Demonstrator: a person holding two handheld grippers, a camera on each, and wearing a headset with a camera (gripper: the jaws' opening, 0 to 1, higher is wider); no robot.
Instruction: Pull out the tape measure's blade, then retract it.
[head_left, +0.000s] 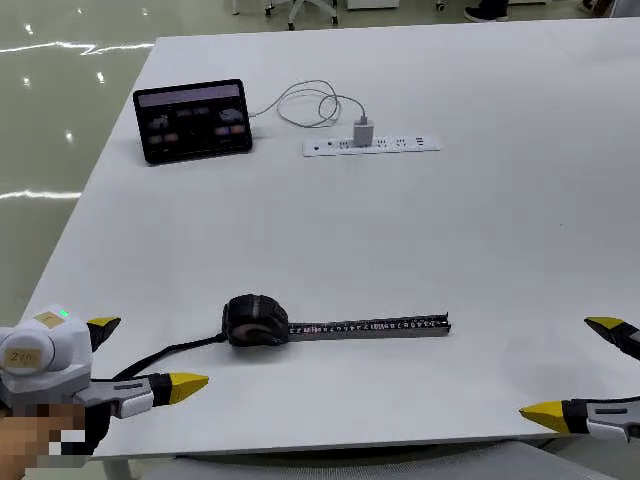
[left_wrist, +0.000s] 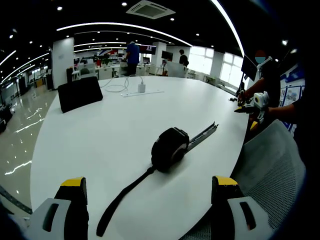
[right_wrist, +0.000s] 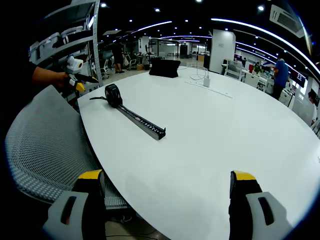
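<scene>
One black tape measure (head_left: 256, 320) sat near the front edge of the white table (head_left: 430, 230). Its blade (head_left: 375, 326) was drawn out to the right along the tabletop, and a dark strap (head_left: 165, 355) trailed left toward the left gripper (head_left: 148, 353). Both grippers hovered at the table's near edge with jaws spread wide, holding nothing. The right gripper (head_left: 572, 368) was well apart from the blade's tip. Bare tabletop stretched behind the tape to the far side, where a tablet (head_left: 193, 120) stood near a power strip (head_left: 372, 145) with a plugged charger (head_left: 362, 130) and looped cable (head_left: 310, 103).
</scene>
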